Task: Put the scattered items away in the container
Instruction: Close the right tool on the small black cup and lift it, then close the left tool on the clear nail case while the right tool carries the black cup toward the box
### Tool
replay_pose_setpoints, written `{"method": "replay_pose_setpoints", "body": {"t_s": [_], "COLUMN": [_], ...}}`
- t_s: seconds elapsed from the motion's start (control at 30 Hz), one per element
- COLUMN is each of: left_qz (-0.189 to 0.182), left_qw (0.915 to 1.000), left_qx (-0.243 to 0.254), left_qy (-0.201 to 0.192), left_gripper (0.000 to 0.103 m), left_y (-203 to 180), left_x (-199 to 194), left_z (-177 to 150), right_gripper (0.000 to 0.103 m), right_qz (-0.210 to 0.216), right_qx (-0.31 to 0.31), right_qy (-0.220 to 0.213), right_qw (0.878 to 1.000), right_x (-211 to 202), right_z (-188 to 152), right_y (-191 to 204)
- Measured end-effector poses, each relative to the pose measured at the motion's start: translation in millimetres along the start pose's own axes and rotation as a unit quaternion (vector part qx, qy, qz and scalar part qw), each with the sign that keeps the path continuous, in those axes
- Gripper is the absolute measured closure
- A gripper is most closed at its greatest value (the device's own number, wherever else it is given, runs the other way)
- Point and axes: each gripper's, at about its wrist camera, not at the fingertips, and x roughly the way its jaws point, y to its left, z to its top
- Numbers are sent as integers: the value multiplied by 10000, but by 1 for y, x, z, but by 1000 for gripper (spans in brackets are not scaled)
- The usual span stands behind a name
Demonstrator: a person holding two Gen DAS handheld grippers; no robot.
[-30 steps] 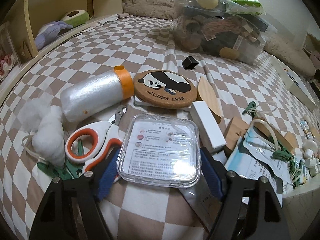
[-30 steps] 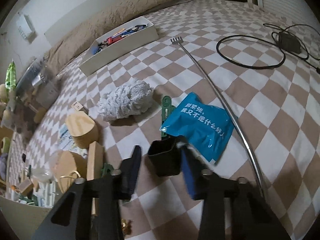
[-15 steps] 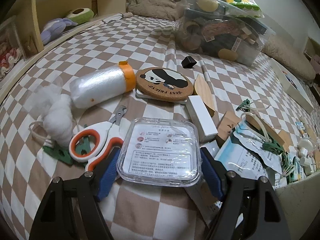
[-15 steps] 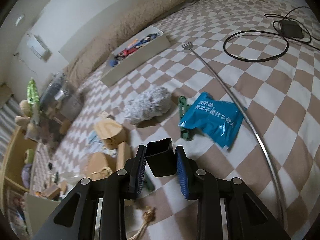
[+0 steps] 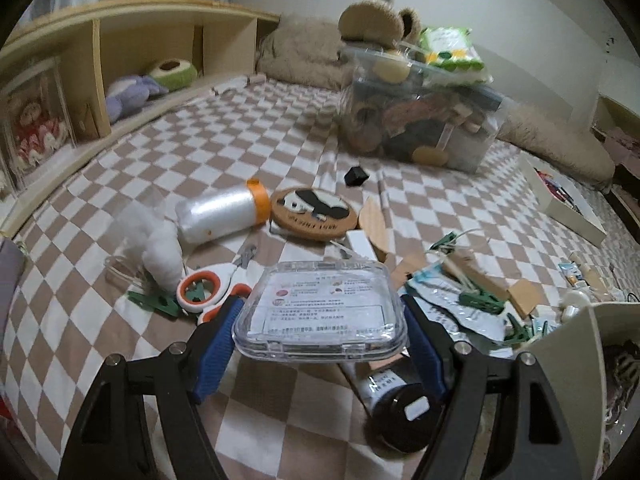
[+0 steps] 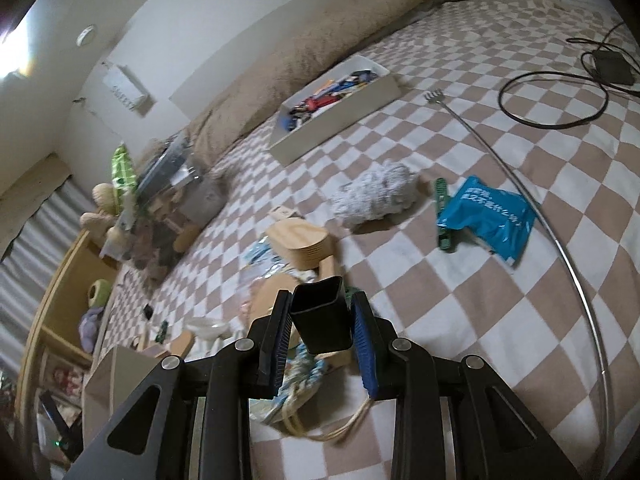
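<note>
My left gripper [image 5: 320, 328] is shut on a clear plastic case [image 5: 320, 312] with a printed label, held just above the checkered bed cover. The beige container's rim [image 5: 576, 328] shows at the right of the left wrist view. My right gripper [image 6: 320, 320] is shut on a small black square cup [image 6: 320, 312], lifted off the bed. In the right wrist view the container's rim [image 6: 104, 376] sits at the lower left. Scattered on the bed are orange scissors [image 5: 208, 288], a white roll with an orange cap [image 5: 220, 216] and a panda coaster [image 5: 314, 212].
A clear bin [image 5: 416, 120] full of things stands at the back. A white tray [image 6: 336, 108], a blue packet [image 6: 488, 216], a grey mop head [image 6: 376, 196], a long metal back scratcher [image 6: 560, 232] and a black cable [image 6: 560, 96] lie on the bed. A black-capped tube [image 5: 400, 412] lies under my left gripper.
Both grippers rose and tipped up with their loads. The black cup left the bed, and the container's rim came into view in both wrist views.
</note>
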Motion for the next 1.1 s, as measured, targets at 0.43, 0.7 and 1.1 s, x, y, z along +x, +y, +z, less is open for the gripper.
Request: {"method": "replay_pose_setpoints", "body": {"t_s": [0.43,0.7,1.1], "left_qz": [-680,-1175,-922], "left_qw": [9961,9906,9947], "left_qx": [148,260,85], "left_qy": [-539,-645,-458], "left_gripper": [26,57,47], "left_y": [-25,-40,-20], "left_x": [-59,-86,-71], "left_z": [-9,-11,-5], "right_gripper": [73,73,73], "right_qz": [553,817,969], "right_qx": [-763,-1445,-1823], "right_qy": [22,168,198], "right_qw": [9955,9860,9783], "right_x": [-27,-50,-69], "right_z": [-21,-36,-46], "right_y": [42,73,91]}}
